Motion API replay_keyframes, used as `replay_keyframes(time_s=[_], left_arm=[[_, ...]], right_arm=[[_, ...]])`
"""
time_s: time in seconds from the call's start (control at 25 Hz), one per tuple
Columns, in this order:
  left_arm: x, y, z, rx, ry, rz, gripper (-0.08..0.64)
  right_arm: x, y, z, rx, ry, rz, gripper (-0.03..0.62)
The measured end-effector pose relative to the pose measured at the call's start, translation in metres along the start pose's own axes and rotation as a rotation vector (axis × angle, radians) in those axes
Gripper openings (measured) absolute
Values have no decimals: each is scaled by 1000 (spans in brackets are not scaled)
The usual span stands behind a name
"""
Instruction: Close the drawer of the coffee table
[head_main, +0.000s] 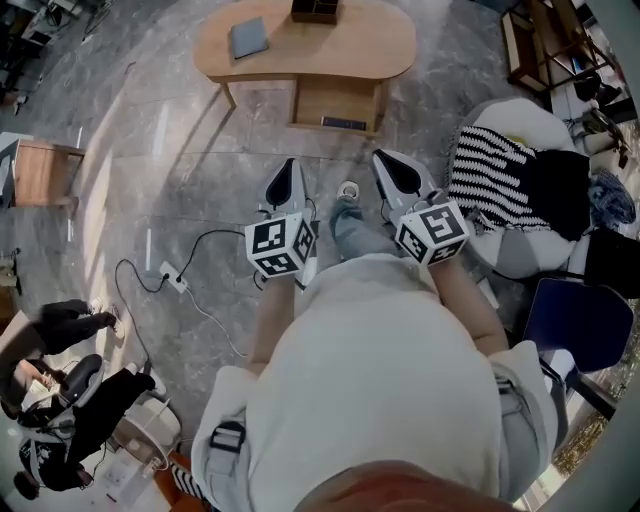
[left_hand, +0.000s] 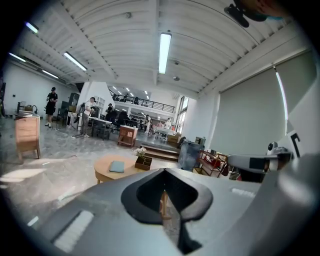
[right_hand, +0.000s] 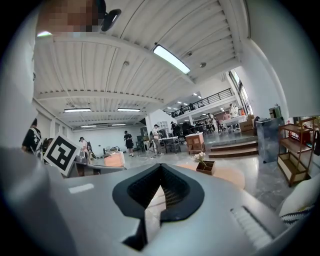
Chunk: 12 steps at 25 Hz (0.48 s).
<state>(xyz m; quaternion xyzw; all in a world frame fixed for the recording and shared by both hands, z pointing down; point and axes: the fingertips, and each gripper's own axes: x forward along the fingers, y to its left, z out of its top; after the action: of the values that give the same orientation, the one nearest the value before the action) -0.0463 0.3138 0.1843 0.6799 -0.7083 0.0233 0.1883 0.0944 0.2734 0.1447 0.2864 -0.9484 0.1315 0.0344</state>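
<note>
The wooden coffee table (head_main: 305, 45) stands ahead of me on the grey floor. Its drawer (head_main: 335, 103) is pulled out toward me, with something dark lying inside. A blue-grey book (head_main: 248, 38) and a dark planter box (head_main: 315, 10) rest on its top. My left gripper (head_main: 287, 167) and right gripper (head_main: 385, 158) are held side by side well short of the drawer, both shut and empty. The left gripper view shows the shut left gripper (left_hand: 164, 172) below the table (left_hand: 107, 172). In the right gripper view, the shut right gripper (right_hand: 160, 167) sits left of the planter (right_hand: 205, 166).
A power strip with a black cable (head_main: 175, 280) lies on the floor at my left. A beanbag with a striped blanket (head_main: 495, 175) and a blue chair (head_main: 578, 322) stand at my right. A small wooden cabinet (head_main: 40, 172) is far left. Seated people (head_main: 60, 390) are at lower left.
</note>
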Motion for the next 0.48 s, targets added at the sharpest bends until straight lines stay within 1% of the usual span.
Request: replay_keyframes(time_s=[0.2,0.32,0.48], left_arm=[[32,16,5,3,30,2,2],[51,26,11,14,45,0,2],[77,37,19,10,62,0,2]], right_arm=[[32,-26,8,4,-4,-18,-2],[51,-42,14,4,2,-31,-1],[73,-59,18,-1,18,-37,-2]])
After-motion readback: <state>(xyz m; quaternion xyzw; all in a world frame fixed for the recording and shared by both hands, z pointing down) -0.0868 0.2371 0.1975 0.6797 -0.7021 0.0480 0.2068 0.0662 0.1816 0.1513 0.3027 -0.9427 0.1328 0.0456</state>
